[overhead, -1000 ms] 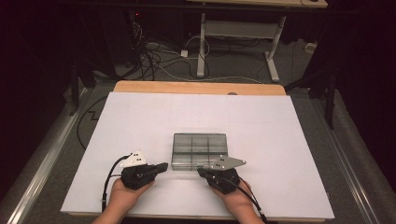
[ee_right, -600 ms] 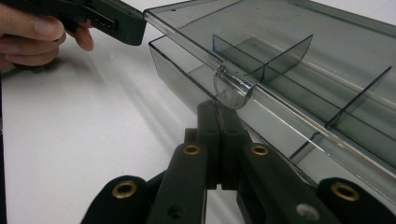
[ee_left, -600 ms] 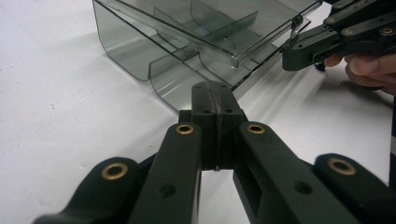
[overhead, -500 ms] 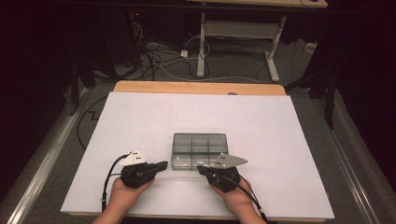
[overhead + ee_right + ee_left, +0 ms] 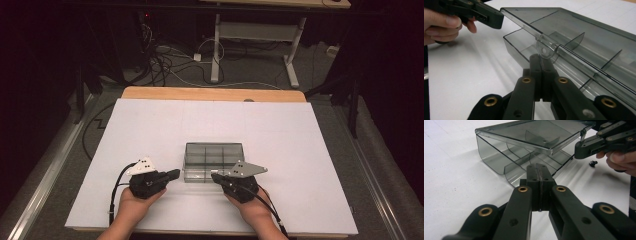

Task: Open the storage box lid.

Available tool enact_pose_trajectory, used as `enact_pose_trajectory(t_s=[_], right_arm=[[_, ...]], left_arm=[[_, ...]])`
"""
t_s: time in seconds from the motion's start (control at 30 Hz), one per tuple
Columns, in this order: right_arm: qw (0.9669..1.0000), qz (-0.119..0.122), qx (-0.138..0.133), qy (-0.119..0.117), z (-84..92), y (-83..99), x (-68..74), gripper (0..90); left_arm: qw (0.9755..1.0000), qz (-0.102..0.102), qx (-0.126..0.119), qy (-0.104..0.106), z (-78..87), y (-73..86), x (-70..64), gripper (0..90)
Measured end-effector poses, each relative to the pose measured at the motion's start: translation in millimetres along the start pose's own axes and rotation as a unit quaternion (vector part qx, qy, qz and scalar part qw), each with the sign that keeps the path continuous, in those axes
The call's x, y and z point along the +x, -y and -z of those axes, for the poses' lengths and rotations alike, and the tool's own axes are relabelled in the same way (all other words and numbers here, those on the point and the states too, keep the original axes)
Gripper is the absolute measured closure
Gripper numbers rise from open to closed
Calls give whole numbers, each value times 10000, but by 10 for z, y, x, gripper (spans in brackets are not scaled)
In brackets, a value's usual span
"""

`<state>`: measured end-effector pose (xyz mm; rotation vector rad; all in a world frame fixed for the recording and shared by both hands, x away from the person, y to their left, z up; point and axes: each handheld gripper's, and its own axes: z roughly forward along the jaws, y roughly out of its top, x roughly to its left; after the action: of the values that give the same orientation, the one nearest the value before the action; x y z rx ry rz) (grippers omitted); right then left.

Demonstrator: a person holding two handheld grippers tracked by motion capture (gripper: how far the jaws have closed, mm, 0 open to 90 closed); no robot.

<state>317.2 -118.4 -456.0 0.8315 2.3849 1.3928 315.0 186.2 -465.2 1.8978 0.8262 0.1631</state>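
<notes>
A smoky clear plastic compartment box (image 5: 214, 155) sits mid-table, its hinged lid (image 5: 534, 132) standing slightly ajar above the dividers. My left gripper (image 5: 173, 174) is shut with nothing in it, and its tip (image 5: 539, 167) points at the box's front left corner. My right gripper (image 5: 215, 176) is also shut and empty. Its tip (image 5: 540, 58) sits just under the lid's round latch tab (image 5: 544, 50). In the left gripper view, the right gripper (image 5: 584, 146) meets the lid's front edge. In the right gripper view, the left gripper (image 5: 495, 18) is at the lid's far corner.
The box rests on a white sheet (image 5: 150, 130) over a wooden table (image 5: 210, 93). A tiny black piece (image 5: 593, 163) lies on the sheet near the right hand. Beyond the table, cables and a desk frame (image 5: 220, 50) stand on the floor.
My right gripper has edged slightly toward the box front. The left hand has stayed put.
</notes>
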Motion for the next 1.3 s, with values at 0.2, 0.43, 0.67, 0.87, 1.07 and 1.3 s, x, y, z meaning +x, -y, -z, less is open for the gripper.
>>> enact_pose_trajectory(t_s=[0.2,0.43,0.67,0.87,1.07,1.3], right_arm=[[10000,40,-75,31,21,-31,1,900],[10000,32,-56,32,11,-25,2,900],[10000,20,-68,68,24,-12,5,900],[10000,8,-4,49,17,21,14,900],[9999,-13,-48,114,96,47,6,900],[9997,-49,-125,195,197,72,-12,900]], left_arm=[[10000,-31,-29,30,-45,-44,-38,876],[10000,-87,-7,-7,-103,-80,-48,876],[9999,-58,-73,133,-143,-85,-51,876],[9998,-68,-54,181,-148,-91,-61,876],[9998,-50,-50,195,-151,-91,-60,876],[9998,-76,9,172,-182,-96,-49,876]])
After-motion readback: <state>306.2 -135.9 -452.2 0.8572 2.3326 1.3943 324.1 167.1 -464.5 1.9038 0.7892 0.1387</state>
